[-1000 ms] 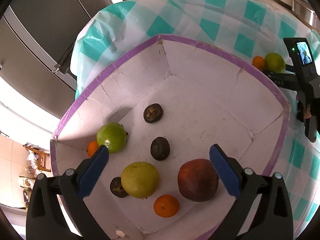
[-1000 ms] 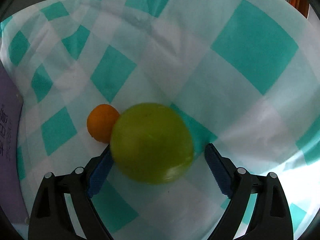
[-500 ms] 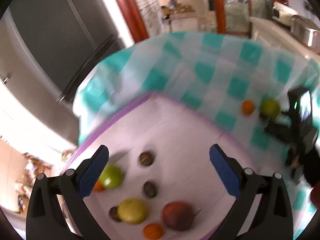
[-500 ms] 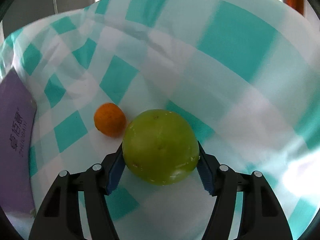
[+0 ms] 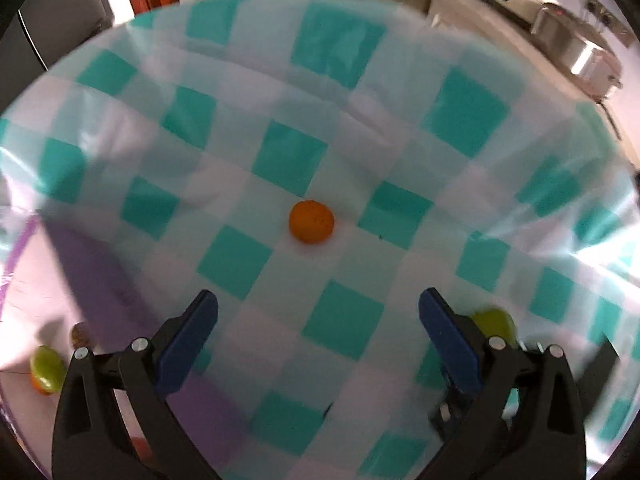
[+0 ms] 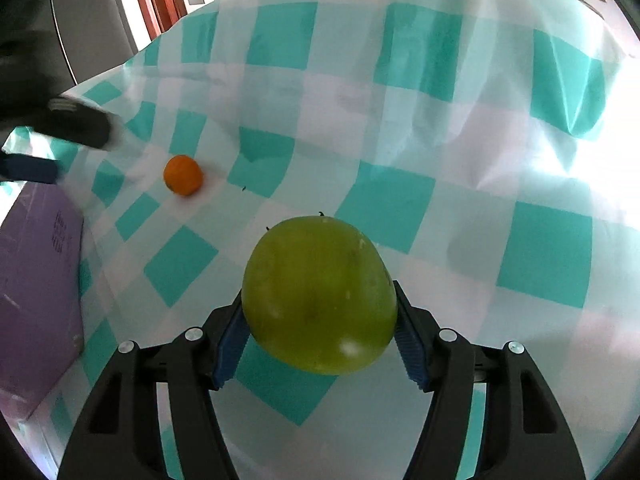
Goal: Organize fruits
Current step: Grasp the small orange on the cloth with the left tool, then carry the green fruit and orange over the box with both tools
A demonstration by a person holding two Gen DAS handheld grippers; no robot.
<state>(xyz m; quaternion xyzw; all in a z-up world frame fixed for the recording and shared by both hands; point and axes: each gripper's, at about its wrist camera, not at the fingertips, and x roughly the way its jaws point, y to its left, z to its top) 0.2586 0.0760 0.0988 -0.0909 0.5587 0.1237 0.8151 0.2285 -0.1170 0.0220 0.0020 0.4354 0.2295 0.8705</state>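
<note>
Here, the right claw [image 6: 320,336] pinches a smooth, round green fruit [image 6: 319,294].

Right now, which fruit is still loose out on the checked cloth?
The small orange sits alone on the checked cloth. The big green fruit is clamped in the right gripper.

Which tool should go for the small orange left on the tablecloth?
Left. The left tool is open and empty, with the small orange lying centred ahead of it on the checked tablecloth. The right tool is shut on the green fruit.
</note>
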